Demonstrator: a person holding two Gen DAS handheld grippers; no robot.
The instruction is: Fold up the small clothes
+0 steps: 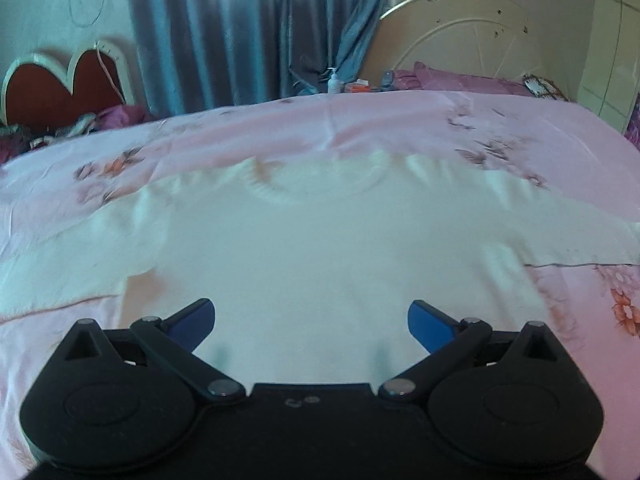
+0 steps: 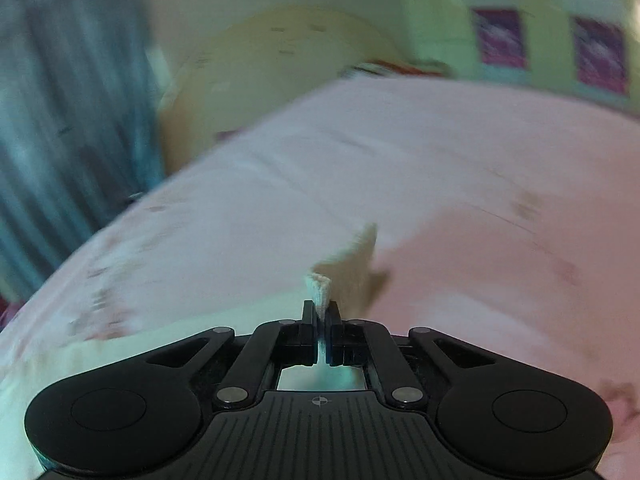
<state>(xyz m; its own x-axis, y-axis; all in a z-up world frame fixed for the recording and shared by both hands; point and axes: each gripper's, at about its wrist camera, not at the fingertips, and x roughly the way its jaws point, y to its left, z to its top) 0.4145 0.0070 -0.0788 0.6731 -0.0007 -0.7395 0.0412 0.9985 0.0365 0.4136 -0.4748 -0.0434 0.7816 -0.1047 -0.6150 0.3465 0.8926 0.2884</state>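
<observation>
Pink floral bedsheet (image 1: 400,120) covers the wide bed that fills the left wrist view, with a grey-blue curtain (image 1: 240,28) hanging behind it and a red heart-shaped cushion (image 1: 52,92) off to the curtain's left. On the sheet lies a white knit short-sleeved top (image 1: 320,240), spread flat, neckline toward the curtain. The left gripper (image 1: 311,320) hovers over the top's near hem, its blue-tipped fingers (image 1: 200,318) spread wide apart with nothing between them.

Blur smears the right wrist view, where the same sheet (image 2: 440,160) slopes away. The right gripper (image 2: 321,320) has its jaws pinched together on a bunched edge of the white top (image 2: 320,286), which pokes up just beyond the pads.
</observation>
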